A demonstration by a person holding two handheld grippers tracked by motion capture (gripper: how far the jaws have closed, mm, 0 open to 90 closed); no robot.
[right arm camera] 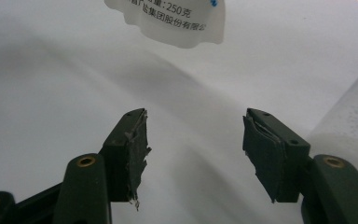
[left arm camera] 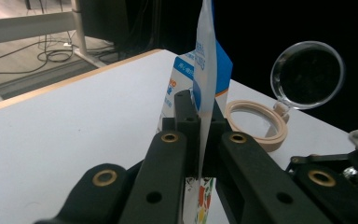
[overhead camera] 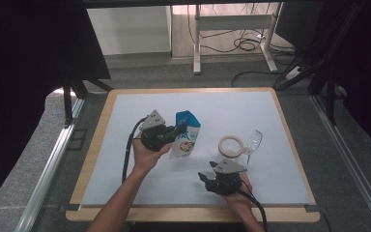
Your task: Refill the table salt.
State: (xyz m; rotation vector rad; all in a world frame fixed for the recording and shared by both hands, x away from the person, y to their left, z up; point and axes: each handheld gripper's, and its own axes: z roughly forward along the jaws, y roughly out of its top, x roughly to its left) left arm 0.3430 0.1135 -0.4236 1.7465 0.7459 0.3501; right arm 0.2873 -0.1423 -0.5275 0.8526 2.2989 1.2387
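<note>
A blue and white pouch (overhead camera: 186,137) stands upright near the middle of the white mat. My left gripper (overhead camera: 178,130) comes at it from the left, and in the left gripper view my left gripper (left arm camera: 200,114) is shut on the pouch (left arm camera: 207,65), pinching its thin side edge. My right gripper (overhead camera: 204,180) rests low near the front edge, pointing left. In the right gripper view my right gripper (right arm camera: 196,135) is open with only bare mat between its pads, and the pouch's lower end (right arm camera: 177,23) hangs farther off.
A beige ring (overhead camera: 231,146) with a clear round cover (overhead camera: 252,141) raised from it lies right of the pouch; the ring (left arm camera: 256,123) and cover (left arm camera: 307,74) also show past the left jaws. The mat (overhead camera: 125,145) sits on a wooden table (overhead camera: 94,145).
</note>
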